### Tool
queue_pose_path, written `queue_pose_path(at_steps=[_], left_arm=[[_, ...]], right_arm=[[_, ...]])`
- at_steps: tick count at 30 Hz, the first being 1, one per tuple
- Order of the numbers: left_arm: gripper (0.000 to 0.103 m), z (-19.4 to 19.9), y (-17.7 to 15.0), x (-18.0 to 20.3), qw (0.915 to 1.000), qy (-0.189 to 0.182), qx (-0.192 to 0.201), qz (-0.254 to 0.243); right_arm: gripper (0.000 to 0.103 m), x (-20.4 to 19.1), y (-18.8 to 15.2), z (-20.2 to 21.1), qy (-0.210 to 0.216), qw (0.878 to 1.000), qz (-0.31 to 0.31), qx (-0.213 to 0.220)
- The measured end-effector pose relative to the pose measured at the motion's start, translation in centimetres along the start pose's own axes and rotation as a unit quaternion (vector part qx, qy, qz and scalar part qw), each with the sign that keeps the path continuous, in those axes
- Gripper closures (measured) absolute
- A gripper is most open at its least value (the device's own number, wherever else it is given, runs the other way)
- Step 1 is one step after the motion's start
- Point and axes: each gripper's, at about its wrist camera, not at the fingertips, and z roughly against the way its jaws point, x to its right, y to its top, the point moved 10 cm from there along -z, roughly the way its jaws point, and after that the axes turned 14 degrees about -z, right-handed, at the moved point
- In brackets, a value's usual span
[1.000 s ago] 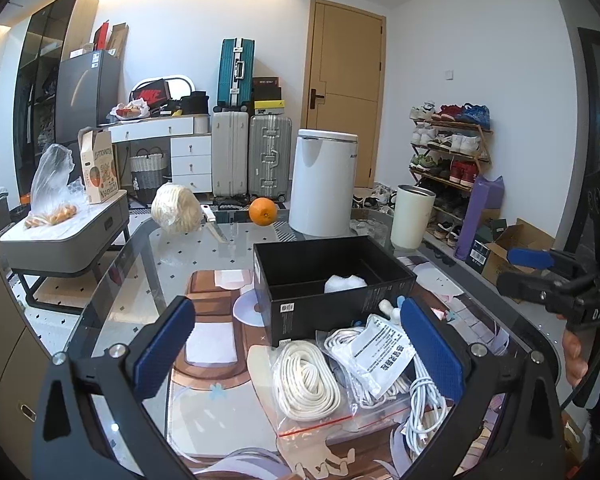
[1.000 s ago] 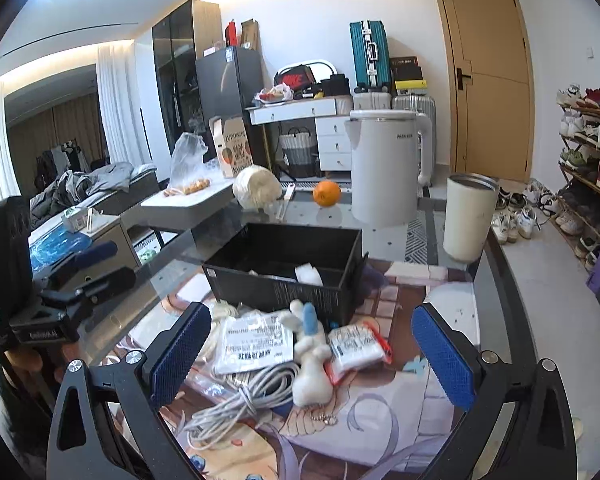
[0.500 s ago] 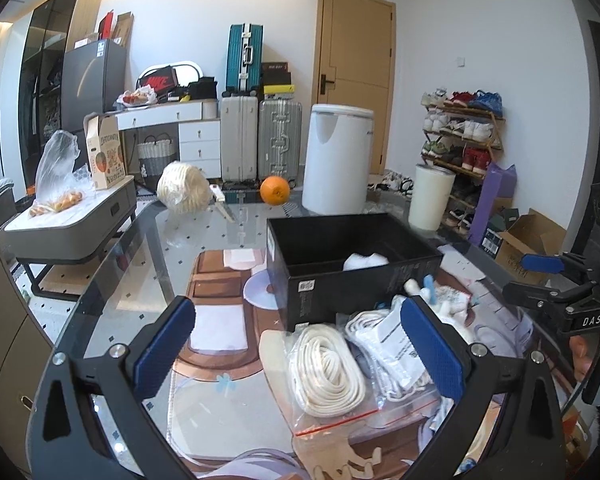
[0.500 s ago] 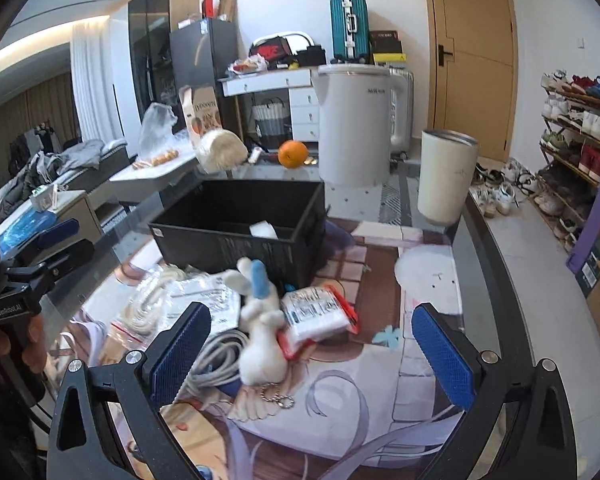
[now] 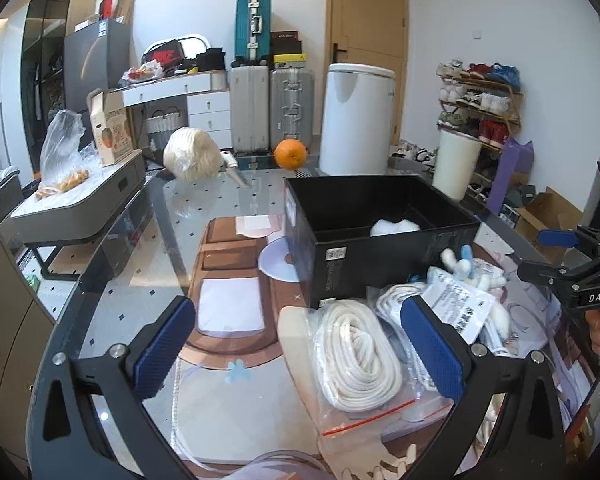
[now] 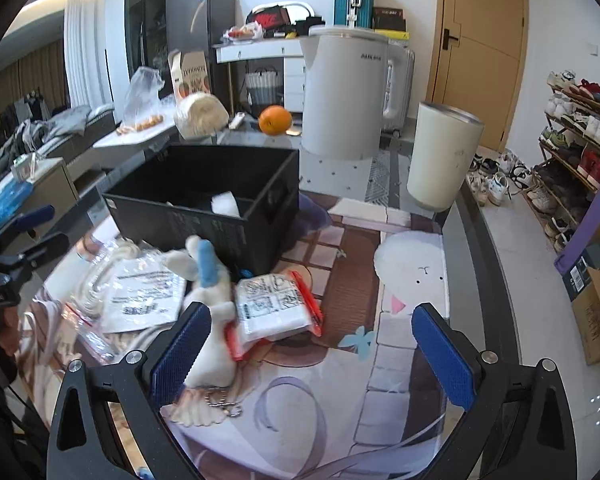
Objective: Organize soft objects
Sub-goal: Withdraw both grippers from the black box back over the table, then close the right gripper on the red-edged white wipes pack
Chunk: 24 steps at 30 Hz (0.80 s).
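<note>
A black box [image 5: 380,236] [image 6: 204,196] stands on the glass table with one white soft item [image 5: 394,227] [image 6: 225,203] inside. In front of it lie a bagged coil of white rope [image 5: 358,354], a bag of white cable with a paper label [image 5: 456,308] [image 6: 142,296], a white plush toy with a blue ear [image 6: 210,312] [image 5: 466,270] and a red-edged packet [image 6: 274,308]. My left gripper [image 5: 296,348] is open, low over the rope bag. My right gripper [image 6: 312,354] is open, its left finger beside the plush. Neither holds anything.
An orange [image 5: 290,153], a wrapped pale bundle [image 5: 190,154], a white kettle [image 6: 346,92] and a cream cup [image 6: 444,156] stand at the table's far side. A printed mat [image 6: 380,320] covers the glass. Suitcases, a shoe rack and a cardboard box are on the floor beyond.
Both grippers have moved forward and lower toward the pile in front of the box. The right one now has the plush next to its left finger. Both stay open.
</note>
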Motion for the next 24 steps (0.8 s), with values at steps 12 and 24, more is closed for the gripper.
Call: queue_pose_path(at_steps=[12,24], left_arm=[[0.0,-0.9,-0.4,-0.2,0.9998,-0.01,-0.012,0.008],[0.0,-0.8,-0.3,-0.2,0.9999,-0.011,-0.008,0.004]], right_arm=[[0.001,1.2,-1.6,-3.7,-0.012,0.998,0.02,-0.063],[0.001,-0.3,-1.5,-5.9,-0.006,0.993,0.069,-0.094]])
